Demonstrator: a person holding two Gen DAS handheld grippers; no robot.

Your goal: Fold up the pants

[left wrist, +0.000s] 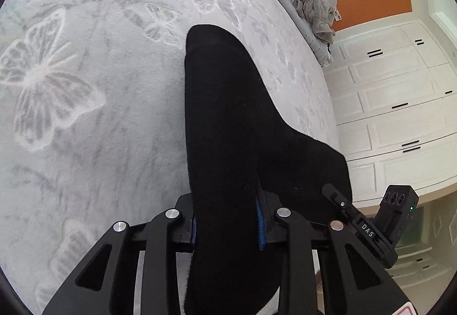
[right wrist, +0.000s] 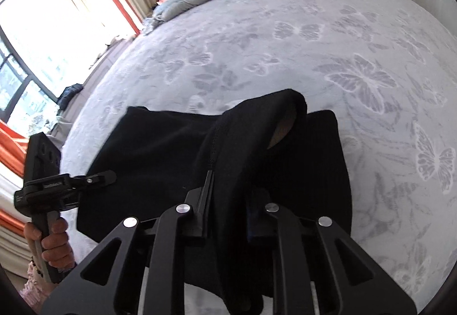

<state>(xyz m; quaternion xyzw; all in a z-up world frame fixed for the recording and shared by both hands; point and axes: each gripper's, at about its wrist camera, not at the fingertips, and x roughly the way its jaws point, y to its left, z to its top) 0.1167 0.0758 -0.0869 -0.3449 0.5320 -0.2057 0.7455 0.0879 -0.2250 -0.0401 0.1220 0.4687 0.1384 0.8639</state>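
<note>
Pants point(left wrist: 228, 120), one black pair, are lying on the bed point(left wrist: 100, 115) just ahead of both grippers. The left gripper point(left wrist: 228, 225) is pinching the cloth tight. The right gripper point(right wrist: 228, 209) is pinching another bunch of it, with a fold poking up in front. I think both should be lifting together, keeping the edges even. Two grippers, one pair.

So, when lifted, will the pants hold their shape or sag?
Probably sag: the pants drape limply from the right tool and bunch into a soft hump. They look thick and matte, so likely not slippery. The left tool also grips them.
</note>
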